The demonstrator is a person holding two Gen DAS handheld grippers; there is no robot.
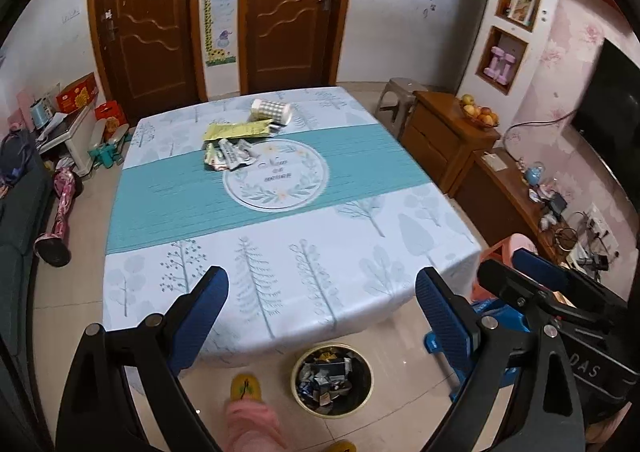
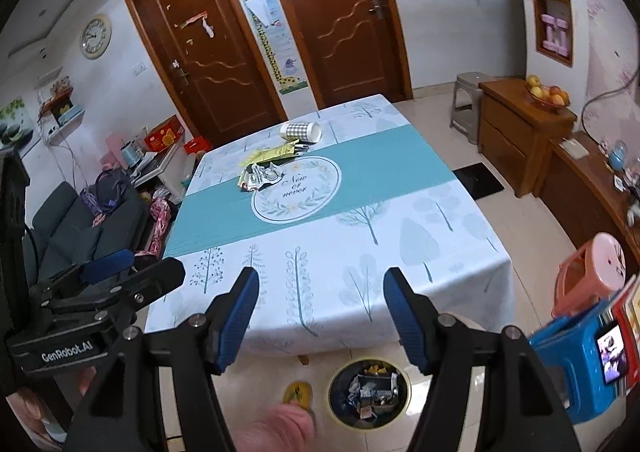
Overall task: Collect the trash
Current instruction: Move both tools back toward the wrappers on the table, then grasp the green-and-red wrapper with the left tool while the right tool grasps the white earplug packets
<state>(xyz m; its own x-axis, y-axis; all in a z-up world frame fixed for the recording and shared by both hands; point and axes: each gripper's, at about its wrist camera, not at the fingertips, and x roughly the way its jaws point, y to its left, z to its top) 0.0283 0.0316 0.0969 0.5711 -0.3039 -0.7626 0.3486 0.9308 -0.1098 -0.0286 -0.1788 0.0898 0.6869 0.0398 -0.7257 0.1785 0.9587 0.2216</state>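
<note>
hovering above the near edge of the table (image 1: 280, 252), the left gripper (image 1: 322, 296) and right gripper (image 2: 320, 304) both have their jaws wide with nothing between them. wrappers (image 1: 228, 153), a yellow packet (image 1: 236, 129) and a tipped cup (image 1: 272, 111) lie together on the far half of the cloth. a bin (image 1: 332, 380) full of trash stands on the floor just below the near edge.

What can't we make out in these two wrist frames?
- Crumpled wrappers: print too small and blurred, both views.
- Trash bin contents: a jumble, too small to name, both views.
- Table's legs: hidden by the hanging cloth.
- Person: only a pink sleeve, blurred, cut off by the bottom edge.
- Checked cup: lying down, inside not visible.
</note>
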